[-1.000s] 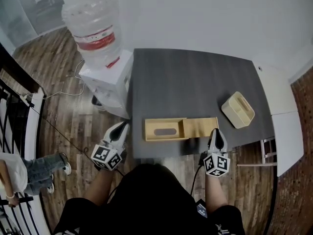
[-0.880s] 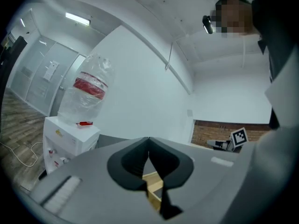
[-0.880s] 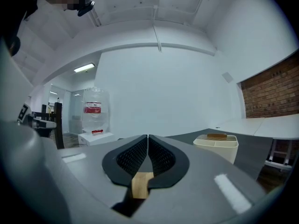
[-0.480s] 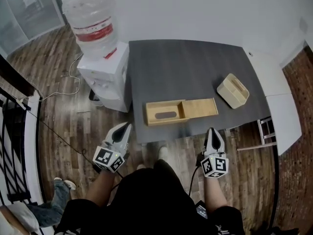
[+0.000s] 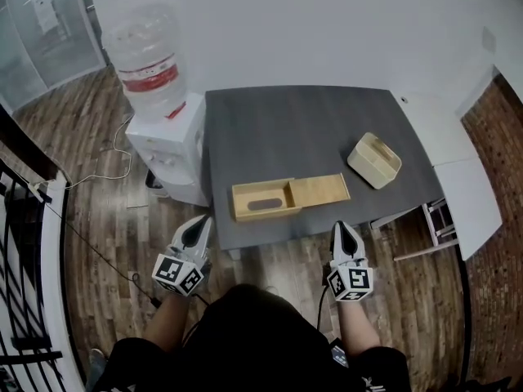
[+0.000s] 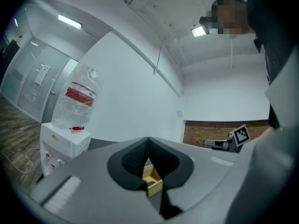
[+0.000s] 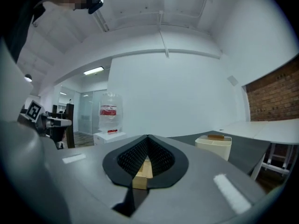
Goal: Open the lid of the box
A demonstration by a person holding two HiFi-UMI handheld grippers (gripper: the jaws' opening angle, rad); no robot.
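Observation:
A shallow wooden box (image 5: pixel 260 200) lies near the front edge of the dark table (image 5: pixel 278 129), with an oval slot showing inside it. Its flat sliding lid (image 5: pixel 320 190) is drawn out to the right and still meets the box's right end. My left gripper (image 5: pixel 198 224) is shut and empty over the floor, short of the table's front left. My right gripper (image 5: pixel 341 229) is also shut and empty, just off the front edge below the lid. Past the shut left gripper (image 6: pixel 148 142) I see a corner of the box (image 6: pixel 153 182). Beyond the right gripper (image 7: pixel 147 139) the box (image 7: pixel 142 172) shows end-on.
A cream container (image 5: pixel 374 160) with a wooden handle stands at the table's right. A water dispenser (image 5: pixel 159 113) with a big bottle is left of the table. A white desk (image 5: pixel 458 186) adjoins the right side. Cables trail across the wooden floor (image 5: pixel 106 219).
Both grippers have drawn back from the table's front edge and now hang over the floor. The box and its slid-out lid stay put. The head camera has shifted.

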